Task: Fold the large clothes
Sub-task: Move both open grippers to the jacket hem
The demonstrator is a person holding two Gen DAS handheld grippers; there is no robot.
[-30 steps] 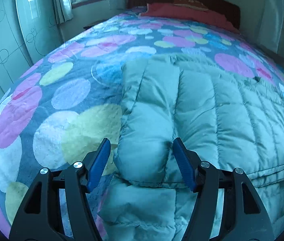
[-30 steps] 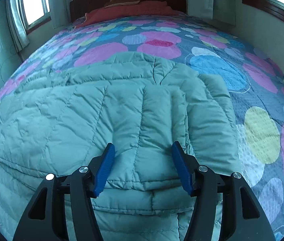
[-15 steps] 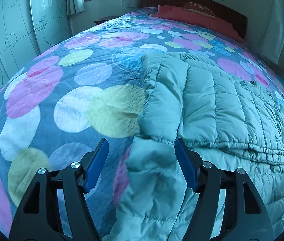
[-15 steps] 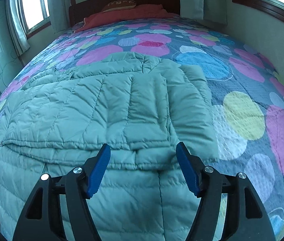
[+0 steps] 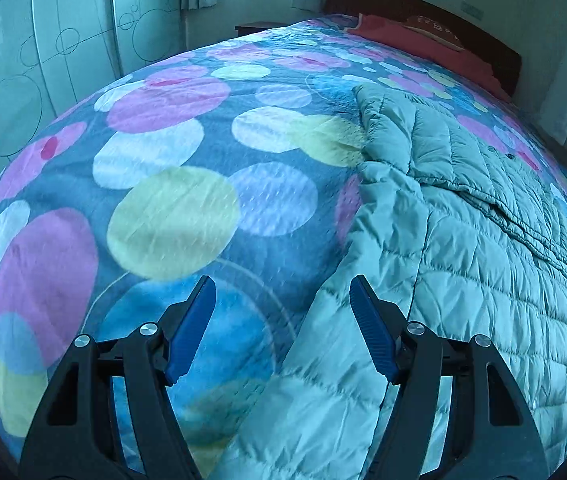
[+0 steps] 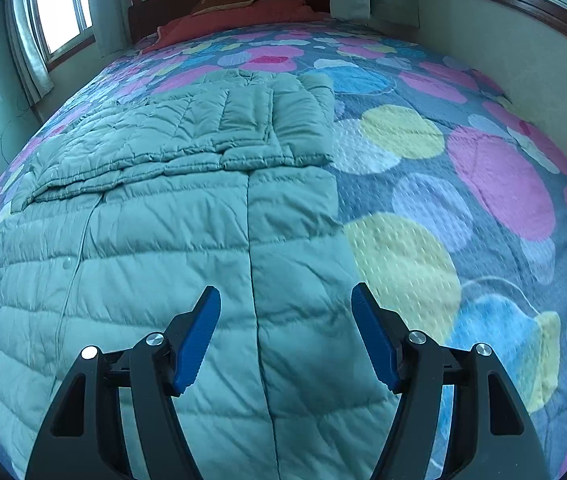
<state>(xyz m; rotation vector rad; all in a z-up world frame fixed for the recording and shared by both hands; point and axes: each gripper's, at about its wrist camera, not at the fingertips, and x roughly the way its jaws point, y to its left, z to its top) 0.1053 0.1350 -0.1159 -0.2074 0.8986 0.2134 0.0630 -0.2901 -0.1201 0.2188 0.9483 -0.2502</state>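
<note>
**Both grippers clear of the jacket after the top fold, lower part still to do**

A large green quilted jacket (image 6: 171, 240) lies flat on a bed (image 6: 503, 168) with a bedspread of coloured circles. Its far end is already turned down toward the near side, so a doubled band lies across the upper part; the folded edge (image 6: 187, 164) runs across the jacket in the right wrist view. The near part lies in a single layer and runs out of view at the bottom of both pictures.

The left gripper (image 5: 282, 322) hangs over the jacket's left edge, with bedspread under one finger and padded cloth under the other. The right gripper (image 6: 285, 330) hangs over the jacket's right part, above a long seam (image 6: 253, 264). The jaws of both stand open with nothing pinched between them; the right pair has just been opening, and no cloth is between its pads.

Judging by this, one fold is laid and the hands are between grips. The next move probably calls for taking the near hem, which is not in view, at two well-spaced points, then carrying it up over the folded band evenly. The padding is thick and springy, so a shallow pinch could slip.
</note>
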